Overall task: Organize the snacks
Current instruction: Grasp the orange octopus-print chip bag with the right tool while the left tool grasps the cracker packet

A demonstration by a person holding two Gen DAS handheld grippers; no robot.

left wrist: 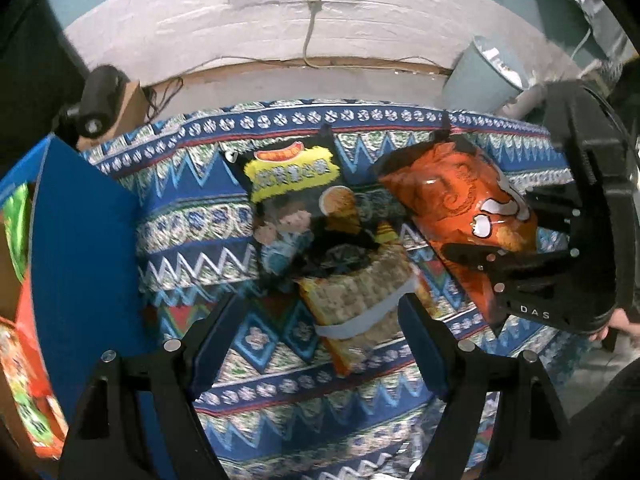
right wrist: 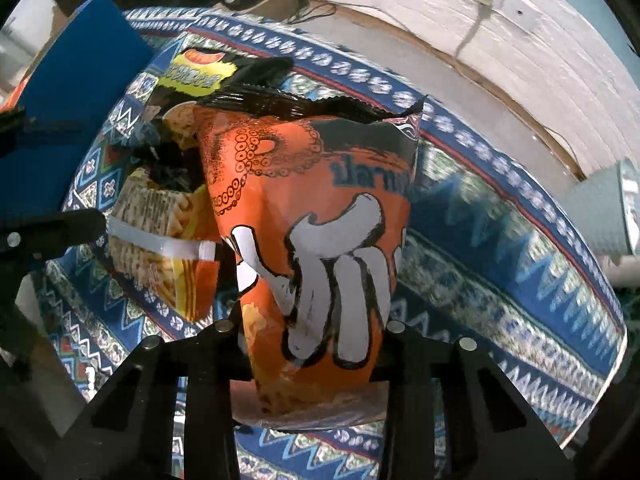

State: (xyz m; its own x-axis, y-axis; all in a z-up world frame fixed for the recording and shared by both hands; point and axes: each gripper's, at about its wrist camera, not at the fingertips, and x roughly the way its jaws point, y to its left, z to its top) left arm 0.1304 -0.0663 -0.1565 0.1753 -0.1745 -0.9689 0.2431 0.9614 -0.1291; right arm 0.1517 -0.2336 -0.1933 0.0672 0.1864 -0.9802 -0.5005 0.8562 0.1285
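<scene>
Both wrist cameras are looking steeply down, close above the blue patterned tablecloth (left wrist: 224, 240), sharing the glossy orange snack bag (right wrist: 320, 216) (left wrist: 460, 204).

Left gripper (left wrist: 322, 316) gapes over yellow snack bag (left wrist: 360, 304); right gripper (left wrist: 472, 240) pinches orange bag (left wrist: 452, 196)

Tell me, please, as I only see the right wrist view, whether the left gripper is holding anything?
Observer: No. The left gripper is open and points down over the banded snack bag, which lies between its fingers ungripped.
Operator: Thanks. I have the orange bag; does the blue box hold anything yet?
Observer: Yes. The blue box already contains green and red packets, seen at the left edge.
</scene>
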